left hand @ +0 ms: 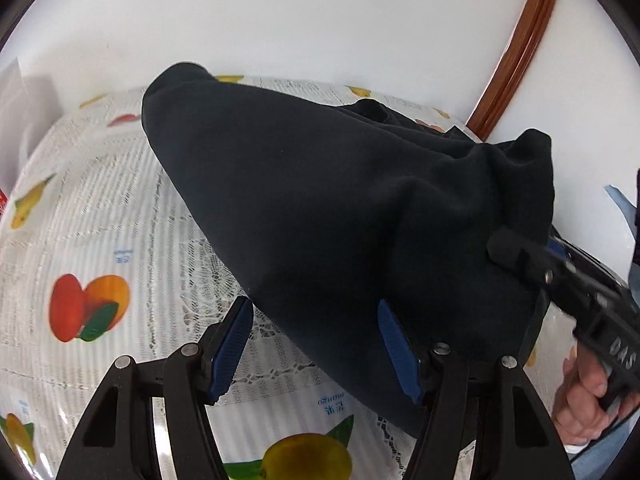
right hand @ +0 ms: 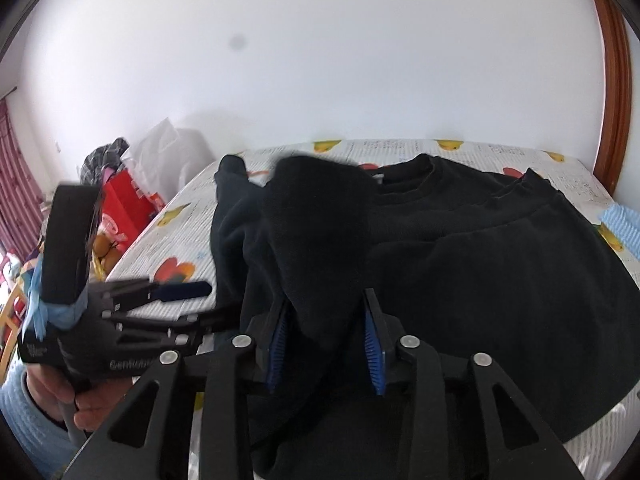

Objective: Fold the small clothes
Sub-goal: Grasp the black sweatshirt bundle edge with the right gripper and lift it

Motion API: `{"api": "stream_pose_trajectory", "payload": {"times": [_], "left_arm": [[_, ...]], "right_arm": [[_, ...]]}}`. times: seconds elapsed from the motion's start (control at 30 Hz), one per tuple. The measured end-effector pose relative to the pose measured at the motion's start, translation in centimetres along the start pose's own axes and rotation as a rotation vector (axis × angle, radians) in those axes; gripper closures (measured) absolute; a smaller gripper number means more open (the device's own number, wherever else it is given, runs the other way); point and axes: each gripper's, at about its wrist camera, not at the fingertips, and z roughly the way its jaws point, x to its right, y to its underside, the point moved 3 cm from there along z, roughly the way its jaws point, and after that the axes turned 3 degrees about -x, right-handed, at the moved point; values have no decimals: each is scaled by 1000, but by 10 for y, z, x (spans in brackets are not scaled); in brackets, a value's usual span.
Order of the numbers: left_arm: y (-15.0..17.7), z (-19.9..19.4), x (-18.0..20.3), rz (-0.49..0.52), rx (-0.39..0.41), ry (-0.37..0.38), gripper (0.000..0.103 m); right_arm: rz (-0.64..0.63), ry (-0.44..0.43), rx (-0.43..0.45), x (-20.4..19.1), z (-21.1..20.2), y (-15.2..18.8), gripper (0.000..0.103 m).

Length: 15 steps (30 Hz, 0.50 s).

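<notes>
Right tool [right hand: 326, 344] stood with pads apart, a raised flap of the black sweater [right hand: 460, 264] loose between them; left tool [left hand: 316, 354] open and empty beside its edge. Lay on the fruit-print counter [left hand: 120, 208], partly folded: one side brought over, final folds judged outstanding. Collar away toward the wall, long axis collar-to-hem.

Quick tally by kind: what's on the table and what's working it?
Black sweatshirt: 1
Fruit-print tablecloth: 1
Blue cloth at the table's right edge: 1
Hand-held grippers: 2, the left hand-held gripper and the right hand-held gripper
Total: 5
</notes>
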Motion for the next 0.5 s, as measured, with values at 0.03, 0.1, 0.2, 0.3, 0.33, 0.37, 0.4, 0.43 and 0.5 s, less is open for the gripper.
{"api": "stream_pose_trajectory", "payload": {"times": [0.03,0.1,0.2,0.3,0.33,0.37,0.4,0.43,0.5], "left_arm": [[0,1,-1,-2,-4,11,41],[1,0,-2,7,0,11,41],[9,-8,-2,22,3,19,40],[26,-25,-1,34,14,73,40],[34,-32,2,43,20,108,37],[41,-36,7,56,21,140,35],[50,-39,15,79,16,176,33],[56,-40,23,95,9,192,33],[65,-39,37,135,2,203,33]], "right_arm": [[16,-7,1,3,3,-5,64],[42,-30,4,6,9,-15,59],[81,-29,-15,9,26,-28,63],[56,31,-7,8,32,-30,80],[38,43,2,7,32,-28,81],[22,50,13,6,31,-26,81],[14,56,19,5,30,-24,82],[17,58,20,6,29,-23,82],[32,53,24,8,28,-23,82]]}}
